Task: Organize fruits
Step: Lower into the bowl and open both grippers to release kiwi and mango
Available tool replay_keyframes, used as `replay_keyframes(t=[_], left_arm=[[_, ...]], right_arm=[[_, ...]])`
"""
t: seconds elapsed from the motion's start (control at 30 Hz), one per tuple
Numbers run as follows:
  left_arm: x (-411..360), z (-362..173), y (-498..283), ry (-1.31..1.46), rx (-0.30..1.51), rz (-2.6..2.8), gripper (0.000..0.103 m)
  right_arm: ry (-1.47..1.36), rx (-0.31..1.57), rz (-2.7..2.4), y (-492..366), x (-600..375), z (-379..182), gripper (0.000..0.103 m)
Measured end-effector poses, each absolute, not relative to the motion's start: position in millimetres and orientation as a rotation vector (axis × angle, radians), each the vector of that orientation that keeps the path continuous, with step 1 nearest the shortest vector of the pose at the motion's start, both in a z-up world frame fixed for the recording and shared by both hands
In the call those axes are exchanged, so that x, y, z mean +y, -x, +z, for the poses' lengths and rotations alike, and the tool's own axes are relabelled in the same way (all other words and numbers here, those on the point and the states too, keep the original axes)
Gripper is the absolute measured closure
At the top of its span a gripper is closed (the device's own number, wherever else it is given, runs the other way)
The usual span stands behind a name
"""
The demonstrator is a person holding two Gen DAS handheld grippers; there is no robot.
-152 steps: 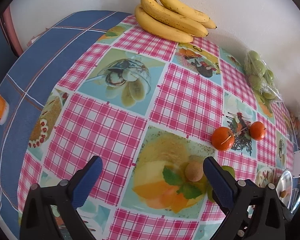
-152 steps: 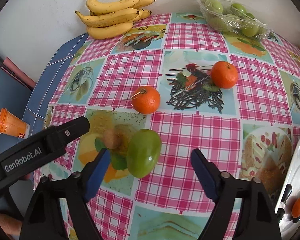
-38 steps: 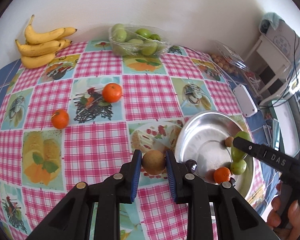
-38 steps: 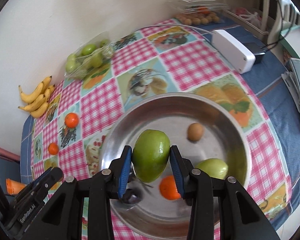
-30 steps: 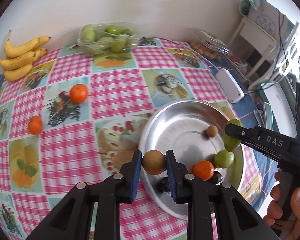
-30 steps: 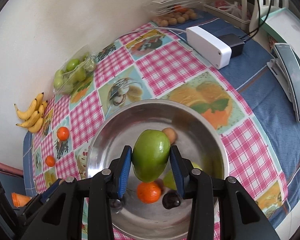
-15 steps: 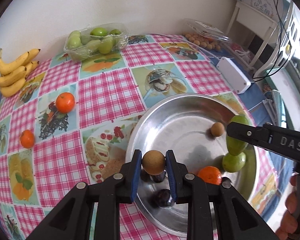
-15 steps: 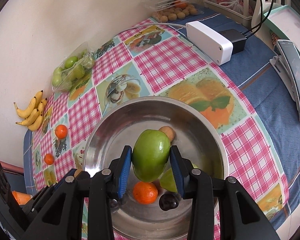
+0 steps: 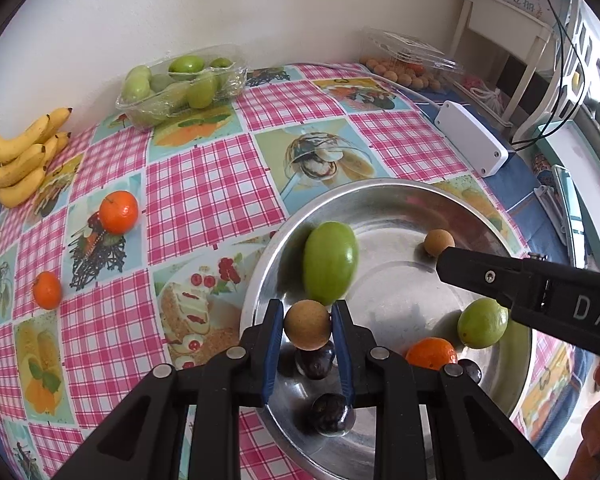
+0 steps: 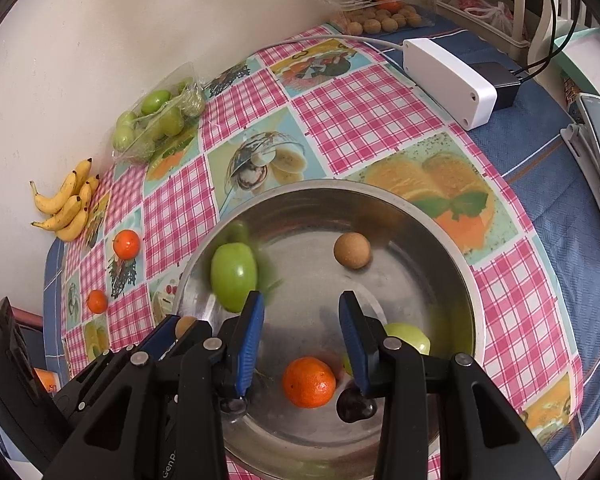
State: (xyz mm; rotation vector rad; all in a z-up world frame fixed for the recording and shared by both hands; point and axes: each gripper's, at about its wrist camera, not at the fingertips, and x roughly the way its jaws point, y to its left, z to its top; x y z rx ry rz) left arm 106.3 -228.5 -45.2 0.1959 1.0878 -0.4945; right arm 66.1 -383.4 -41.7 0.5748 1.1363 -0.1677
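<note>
- The right gripper has let go: half a second ago its blue pads clamped the large green fruit; now the jaws stand apart with nothing between them, and the fruit, motion-blurred, is in the steel bowl by the left wall.
- That fruit's delivery looks done, so this hand is free for the next pick.
- The left gripper has come in over the bowl's near rim, still clamped on the small brown round fruit; its release looks like the next step.
- Left on the cloth are 2 oranges, the larger orange and the smaller orange, so the sorting is partly done.
- The left wrist view shows the green fruit sharply, just beyond the held brown one, plus 2 dark fruits under the jaws, which the right view mostly hides.
- The right wrist view shows the empty gap between the right jaws; the left view shows only that tool's black side.
- Both views show another brown fruit, an orange and a small green fruit already in the bowl.
</note>
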Motion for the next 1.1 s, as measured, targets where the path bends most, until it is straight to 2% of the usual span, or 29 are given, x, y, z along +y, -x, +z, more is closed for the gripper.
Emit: replay_keyframes(t=[0.53, 1.03, 1.07, 1.1], left_arm=[[-219.7, -48.0, -112.3, -0.165, 1.122, -0.474, 0.073], [-171.4, -31.1, -128.8, -0.014, 1.177, -0.339, 0.07], [-168.7, -32.5, -129.7, -0.005, 1.186, -0.332, 0.067], [-166.9, -33.9, -130.2, 0.002, 1.193, -0.327, 0.057]], right_arm=[[-0.564, 1.156, -0.159, -68.5, -380.3, -44.3, 0.063], [-0.508, 1.147, -0.142, -68.0, -371.2, -32.4, 0.063], [-0.505, 1.149, -0.142, -68.1, -370.6, -32.4, 0.063], [-0.502, 1.151, -0.142, -68.4, -369.8, -32.6, 0.063]])
